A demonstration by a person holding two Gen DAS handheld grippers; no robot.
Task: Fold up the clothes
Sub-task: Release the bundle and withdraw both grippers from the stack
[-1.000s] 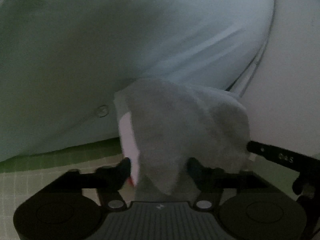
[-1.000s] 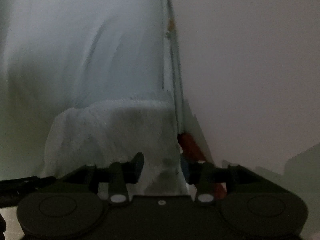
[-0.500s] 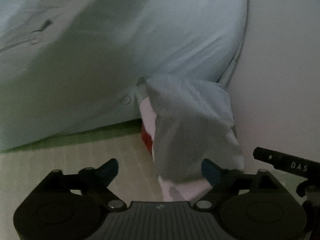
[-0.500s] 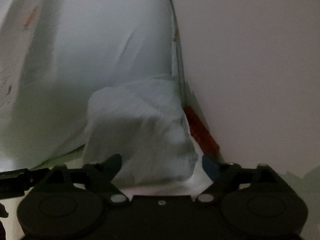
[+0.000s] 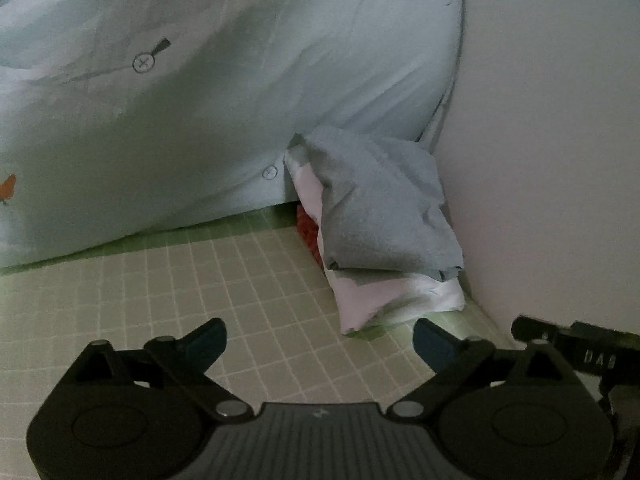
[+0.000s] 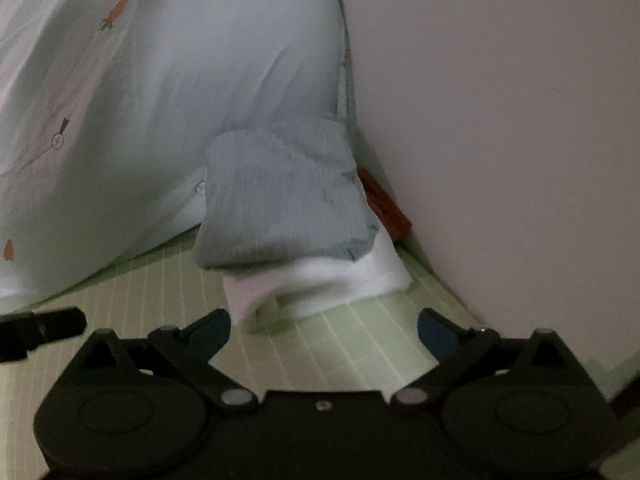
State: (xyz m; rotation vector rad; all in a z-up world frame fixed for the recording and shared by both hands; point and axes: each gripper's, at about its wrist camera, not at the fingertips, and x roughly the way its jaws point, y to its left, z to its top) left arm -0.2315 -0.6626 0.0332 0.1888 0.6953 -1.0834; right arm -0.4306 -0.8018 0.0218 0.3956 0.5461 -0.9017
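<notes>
A folded grey-blue garment (image 5: 380, 216) lies on top of a folded white garment (image 5: 384, 300), with a red item (image 5: 309, 232) under them, stacked against the wall. The stack also shows in the right wrist view: grey-blue garment (image 6: 280, 208), white garment (image 6: 320, 284), red item (image 6: 386, 208). My left gripper (image 5: 320, 340) is open and empty, a short way in front of the stack. My right gripper (image 6: 324, 328) is open and empty, just in front of the white garment.
A large pale blue pillow (image 5: 200, 100) with small carrot prints leans behind the stack; it also shows in the right wrist view (image 6: 160, 100). A plain wall (image 5: 552, 140) stands at the right. The surface is a green checked mat (image 5: 200, 292).
Both grippers opened, let go of the grey-blue garment, and drew back from the stack. The garment now rests on the white one.
</notes>
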